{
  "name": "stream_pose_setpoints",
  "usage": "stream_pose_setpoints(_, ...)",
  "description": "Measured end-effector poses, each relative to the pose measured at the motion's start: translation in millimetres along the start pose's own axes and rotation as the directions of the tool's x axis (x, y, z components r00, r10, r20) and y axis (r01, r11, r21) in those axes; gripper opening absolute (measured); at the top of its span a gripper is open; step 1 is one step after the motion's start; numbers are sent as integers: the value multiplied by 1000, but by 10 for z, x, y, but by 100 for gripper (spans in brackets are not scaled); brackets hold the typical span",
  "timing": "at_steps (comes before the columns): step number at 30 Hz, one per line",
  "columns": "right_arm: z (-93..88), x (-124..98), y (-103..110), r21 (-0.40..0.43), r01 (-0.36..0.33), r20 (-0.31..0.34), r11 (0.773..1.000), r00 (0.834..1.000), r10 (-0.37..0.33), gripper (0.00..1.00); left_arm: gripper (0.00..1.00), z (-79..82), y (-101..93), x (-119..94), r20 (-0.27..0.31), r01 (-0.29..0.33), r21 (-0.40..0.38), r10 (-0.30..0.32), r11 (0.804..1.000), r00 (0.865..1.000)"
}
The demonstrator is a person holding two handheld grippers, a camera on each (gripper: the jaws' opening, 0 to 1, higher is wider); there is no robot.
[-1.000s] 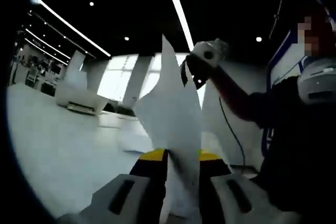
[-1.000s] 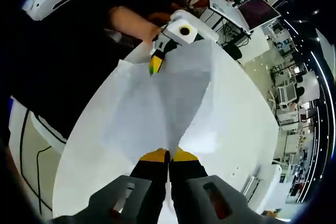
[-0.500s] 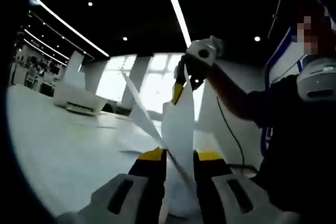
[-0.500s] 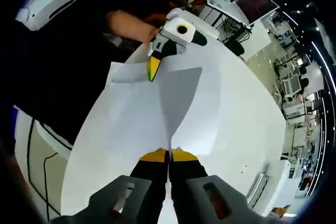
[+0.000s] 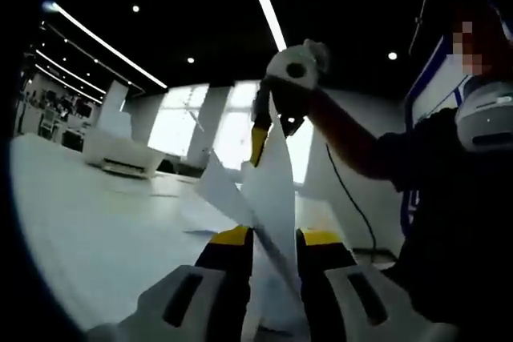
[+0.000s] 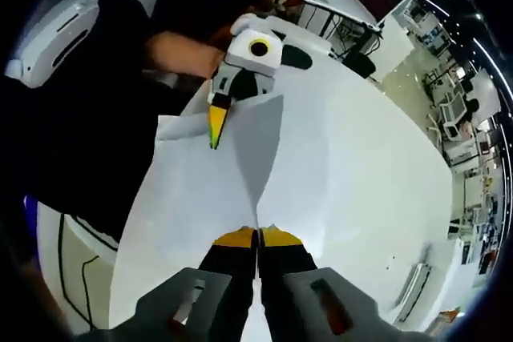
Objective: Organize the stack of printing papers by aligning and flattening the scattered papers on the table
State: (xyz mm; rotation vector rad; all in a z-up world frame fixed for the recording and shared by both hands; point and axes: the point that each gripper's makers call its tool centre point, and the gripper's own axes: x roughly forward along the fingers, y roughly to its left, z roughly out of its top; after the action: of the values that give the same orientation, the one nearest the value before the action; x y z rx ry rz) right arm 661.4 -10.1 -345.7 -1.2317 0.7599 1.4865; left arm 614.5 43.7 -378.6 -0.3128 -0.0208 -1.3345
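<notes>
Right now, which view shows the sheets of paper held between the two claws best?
The right gripper view. It looks down on the paper, showing its broad white face spread over the table, pinched by the right claw and the left claw. The left gripper view sees the sheets nearly edge-on, as narrow upright strips.

Two grippers: the left gripper [image 5: 271, 239] at the bottom of the left gripper view and the right gripper [image 6: 257, 236] at the bottom of the right gripper view. One table [image 6: 377, 174]. The held paper sheets [image 6: 232, 190] overlap, so their number cannot be told.
</notes>
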Motion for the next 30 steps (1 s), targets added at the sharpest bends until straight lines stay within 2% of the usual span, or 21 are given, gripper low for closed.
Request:
stream_pose_setpoints(8,66,89,-39,87,-26,21,996,999,24,0,26,14,75,-42,2,-6,-5,6,1000,1000)
stream_pose_setpoints(15,125,138,-58,95,-37,40,995,999,33,0,26,11,115,-60,0,-11,5,11,1000,1000)
stream_pose_setpoints(19,149,164,-74,62,-26,34,998,999,23,0,26,5,144,-70,-2,-16,4,16,1000,1000)
stream_pose_setpoints(30,192,203,-95,75,-29,51,997,998,25,0,25,-10,199,-79,-9,-28,9,28,1000,1000)
